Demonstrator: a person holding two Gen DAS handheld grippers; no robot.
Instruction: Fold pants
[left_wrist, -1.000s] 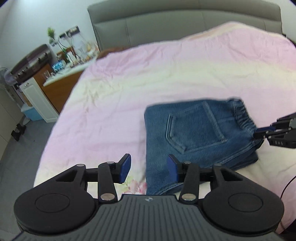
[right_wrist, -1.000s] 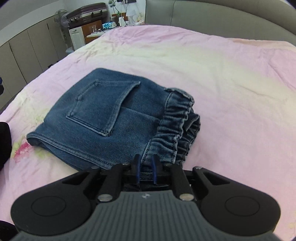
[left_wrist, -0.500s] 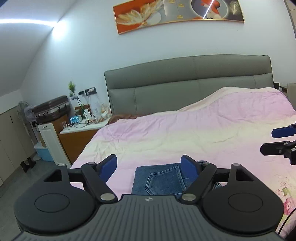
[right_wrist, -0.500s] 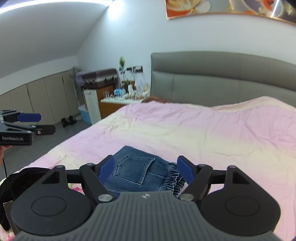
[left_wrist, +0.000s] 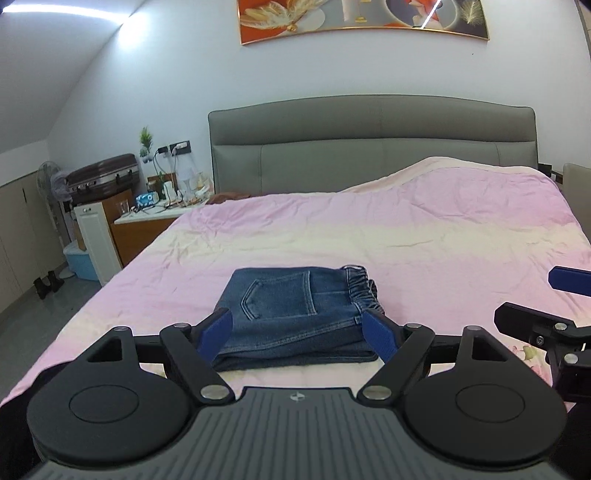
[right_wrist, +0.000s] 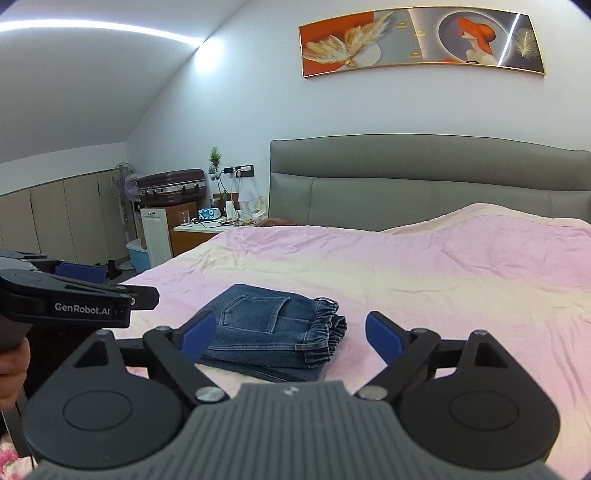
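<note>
**Both grippers spread, holding nothing**

Your left gripper (left_wrist: 297, 334) and right gripper (right_wrist: 291, 338) stand wide apart above the bed (left_wrist: 406, 236); the right jaws have just been opening. You see the folded pants (left_wrist: 291, 314) lying flat on the pink cover, untouched.

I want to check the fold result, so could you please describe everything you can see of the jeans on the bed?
The jeans are blue denim, folded into a compact, roughly rectangular stack of several layers. A back pocket faces up, and the gathered elastic waistband bunches along the right edge. They lie flat on the pink bedspread, near its front. Neither claw touches them.
</note>
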